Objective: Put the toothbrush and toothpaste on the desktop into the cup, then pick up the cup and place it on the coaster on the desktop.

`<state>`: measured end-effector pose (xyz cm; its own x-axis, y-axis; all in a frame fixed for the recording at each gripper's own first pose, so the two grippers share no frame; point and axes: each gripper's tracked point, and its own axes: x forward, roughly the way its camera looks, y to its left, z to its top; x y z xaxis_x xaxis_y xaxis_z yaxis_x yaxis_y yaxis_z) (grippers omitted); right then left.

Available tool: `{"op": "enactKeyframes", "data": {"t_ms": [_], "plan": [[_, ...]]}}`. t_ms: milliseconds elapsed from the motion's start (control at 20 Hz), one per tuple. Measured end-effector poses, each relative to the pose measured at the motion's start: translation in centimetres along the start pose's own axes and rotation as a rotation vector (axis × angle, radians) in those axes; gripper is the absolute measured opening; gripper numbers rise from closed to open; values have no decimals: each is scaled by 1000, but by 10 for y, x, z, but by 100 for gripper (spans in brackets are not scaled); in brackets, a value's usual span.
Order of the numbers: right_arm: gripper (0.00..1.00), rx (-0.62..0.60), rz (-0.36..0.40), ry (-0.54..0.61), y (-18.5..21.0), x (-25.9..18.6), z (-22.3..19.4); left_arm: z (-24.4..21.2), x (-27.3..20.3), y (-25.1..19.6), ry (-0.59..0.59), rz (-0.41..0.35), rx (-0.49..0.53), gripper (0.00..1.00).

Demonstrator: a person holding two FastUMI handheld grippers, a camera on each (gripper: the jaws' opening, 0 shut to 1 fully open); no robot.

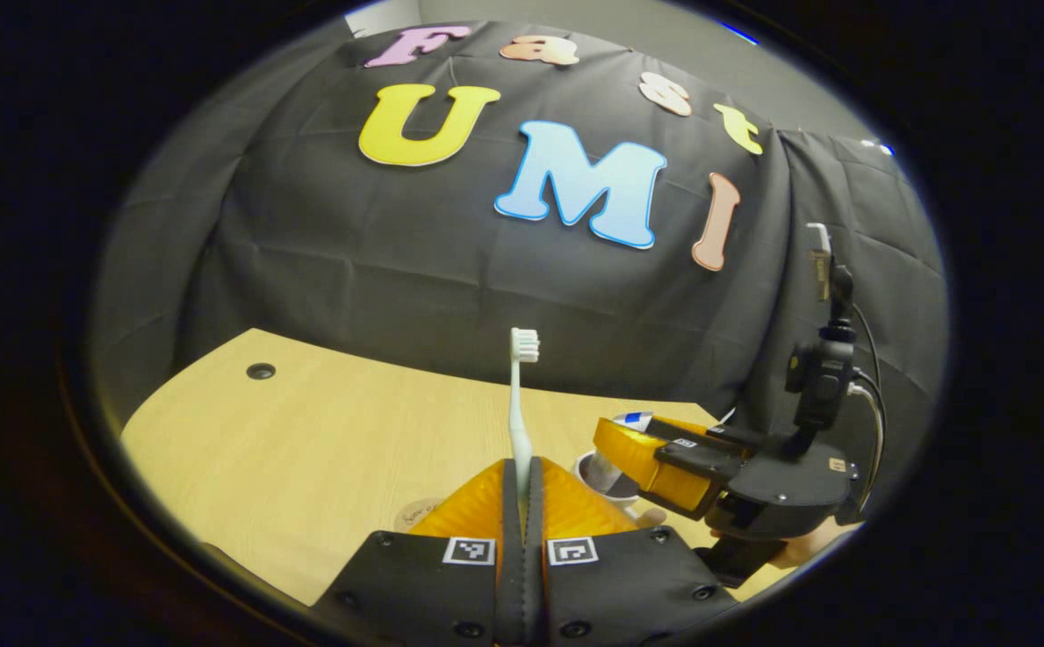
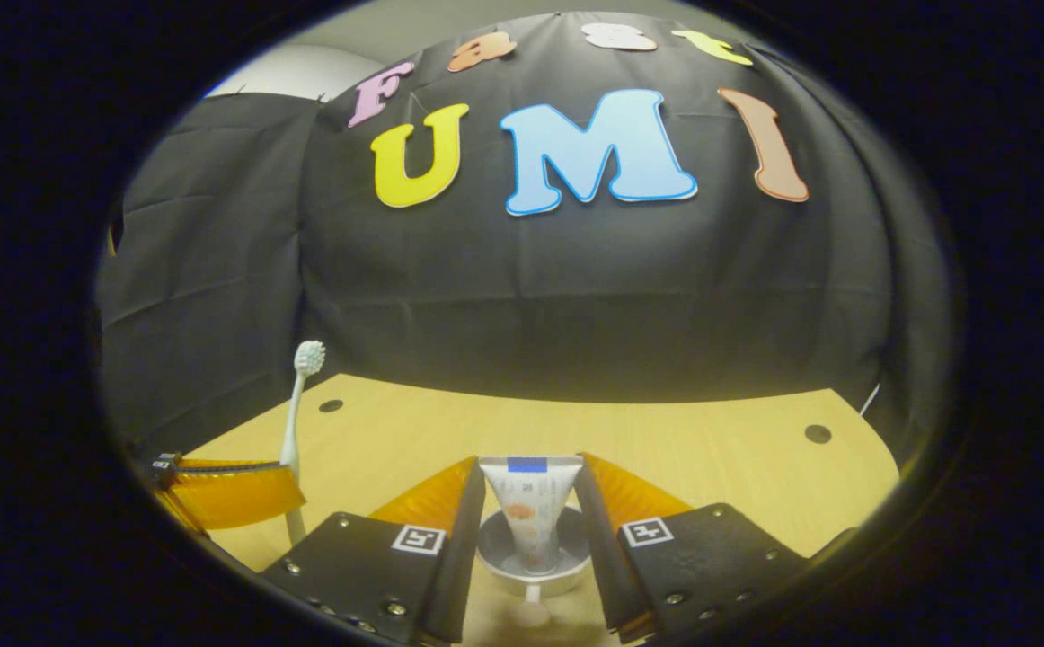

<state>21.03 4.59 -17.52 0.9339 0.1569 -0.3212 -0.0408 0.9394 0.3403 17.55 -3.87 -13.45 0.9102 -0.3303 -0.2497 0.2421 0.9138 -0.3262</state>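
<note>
Toothpaste (image 2: 529, 514) hangs cap-down between the fingers of the right claw (image 2: 529, 503), long axis near vertical, lower end already inside the rim of the cup (image 2: 495, 559) directly beneath. The fingers stand just beside the tube on both sides; whether both press on it I cannot tell. From the left gripper view the same claw (image 1: 639, 454) sits over the cup (image 1: 596, 472), right of and close to the left claw.

Toothbrush (image 1: 518, 404) is clamped in the left claw (image 1: 522, 476), fingers together on the handle, bristles up, axis upright. It has not reached the cup, which lies just to its right and slightly ahead.

Coaster (image 1: 414, 514) lies on the surface (image 1: 324, 431), left of the cup, partly hidden by the left claw.

Judgement: toothpaste drop is in hand. The brush needs a short shift right over the cup mouth, and the right claw crowds that space.
</note>
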Motion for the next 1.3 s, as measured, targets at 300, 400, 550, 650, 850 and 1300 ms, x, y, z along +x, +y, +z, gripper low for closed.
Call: {"op": "enactKeyframes", "data": {"t_ms": [300,400,550,650,850,1300], "plan": [[65,5,-2,-6,-5,-9,10,3,8,-4,-19,-9,-3,7],[77,20,20,-45,-3,-10,23,2,13,-6,-19,-14,5,7],[83,22,11,-64,-7,-12,40,4,19,-11,-21,-29,28,7],[86,30,17,-90,-7,-19,54,8,24,-18,-32,-46,43,7],[86,23,2,-143,-12,-36,78,18,40,-34,-73,-94,45,7],[86,-4,-77,-172,-38,-81,90,41,72,-54,-182,-161,-64,7]]}}
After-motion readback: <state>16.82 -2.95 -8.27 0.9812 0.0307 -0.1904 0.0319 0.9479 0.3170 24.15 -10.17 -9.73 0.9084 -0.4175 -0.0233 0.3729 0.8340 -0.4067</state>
